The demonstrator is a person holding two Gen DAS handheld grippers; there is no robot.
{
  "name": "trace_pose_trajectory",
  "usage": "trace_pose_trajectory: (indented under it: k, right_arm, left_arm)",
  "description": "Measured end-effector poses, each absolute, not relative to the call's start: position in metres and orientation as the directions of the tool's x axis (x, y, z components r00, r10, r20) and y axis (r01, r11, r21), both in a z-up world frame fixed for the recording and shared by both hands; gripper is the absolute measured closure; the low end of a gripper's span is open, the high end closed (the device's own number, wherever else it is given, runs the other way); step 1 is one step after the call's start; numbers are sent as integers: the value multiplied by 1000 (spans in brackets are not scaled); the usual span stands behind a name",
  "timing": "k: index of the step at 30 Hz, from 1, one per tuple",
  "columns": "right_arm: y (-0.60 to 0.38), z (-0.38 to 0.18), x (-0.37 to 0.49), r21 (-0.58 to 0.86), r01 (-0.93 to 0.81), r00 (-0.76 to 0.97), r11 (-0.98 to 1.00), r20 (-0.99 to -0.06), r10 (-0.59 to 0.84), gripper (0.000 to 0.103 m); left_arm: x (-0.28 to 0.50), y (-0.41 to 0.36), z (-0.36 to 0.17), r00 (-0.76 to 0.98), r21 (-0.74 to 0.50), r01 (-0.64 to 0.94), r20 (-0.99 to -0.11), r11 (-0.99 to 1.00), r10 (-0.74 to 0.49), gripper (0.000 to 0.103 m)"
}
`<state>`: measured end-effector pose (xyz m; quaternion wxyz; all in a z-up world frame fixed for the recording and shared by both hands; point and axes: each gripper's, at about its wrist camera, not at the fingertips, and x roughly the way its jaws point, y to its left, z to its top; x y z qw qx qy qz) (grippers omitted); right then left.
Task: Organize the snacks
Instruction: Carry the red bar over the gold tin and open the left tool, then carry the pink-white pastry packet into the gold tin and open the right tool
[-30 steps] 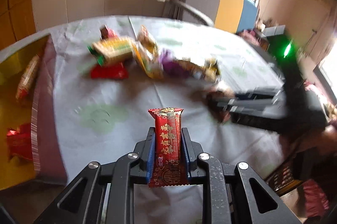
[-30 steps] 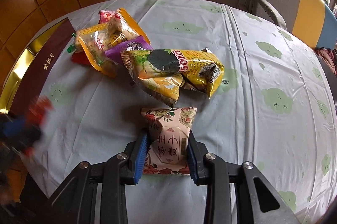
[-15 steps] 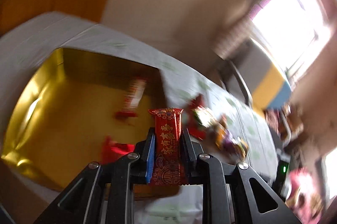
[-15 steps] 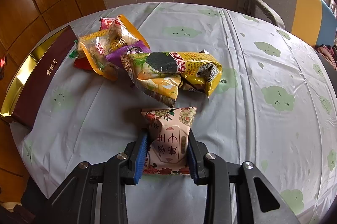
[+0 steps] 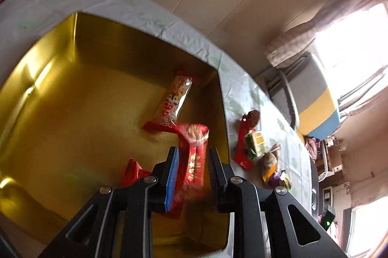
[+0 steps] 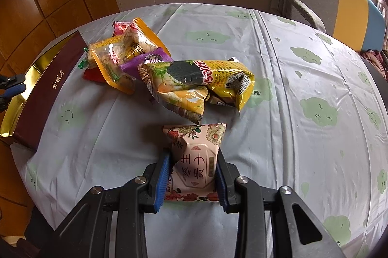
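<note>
Over gold box (image 5: 60,112), opening left gripper (image 5: 192,156) frees lengthwise red packet (image 5: 194,156)

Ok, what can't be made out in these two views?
- Left wrist view: red snack in the opening left claw is motion-blurred; contact unclear.
- Left wrist view: red packet half hidden behind the claw.
- Right wrist view: box interior hidden by its wall.
</note>
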<state>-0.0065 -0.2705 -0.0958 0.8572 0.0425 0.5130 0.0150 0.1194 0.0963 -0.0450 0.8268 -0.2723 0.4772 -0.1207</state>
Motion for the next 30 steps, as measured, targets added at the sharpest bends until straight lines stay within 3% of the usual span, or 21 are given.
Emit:
trace_pose_trajectory:
  k: [3,8,14,16,30]
  right_arm:
    - [-271,-96,-7,91,18,474,996,-878,72,68]
    - [-271,-96,-7,93,18,477,996,-876,73,68]
    - [-270,-96,-8,82,17,480,996,-875,63,68]
    - [-267,-95,-9,73,12,474,997,-878,58,69]
    - [-242,-70,-32,113,-61,455,992,-881,128,71]
  left_arm:
    - [119,96,-46,520,-556,-63,-727,829,-448,76]
    - [99,99,-44,549,-431,-69,-770,900,-326,76]
    - [67,102,-43,573,-274,-98,-802,957,-171,65]
    - [60,103,-42,580,-255,-107,-801,961,-148,55]
    - [37,98,-22,657,-133,-95,-753,987,-38,41]
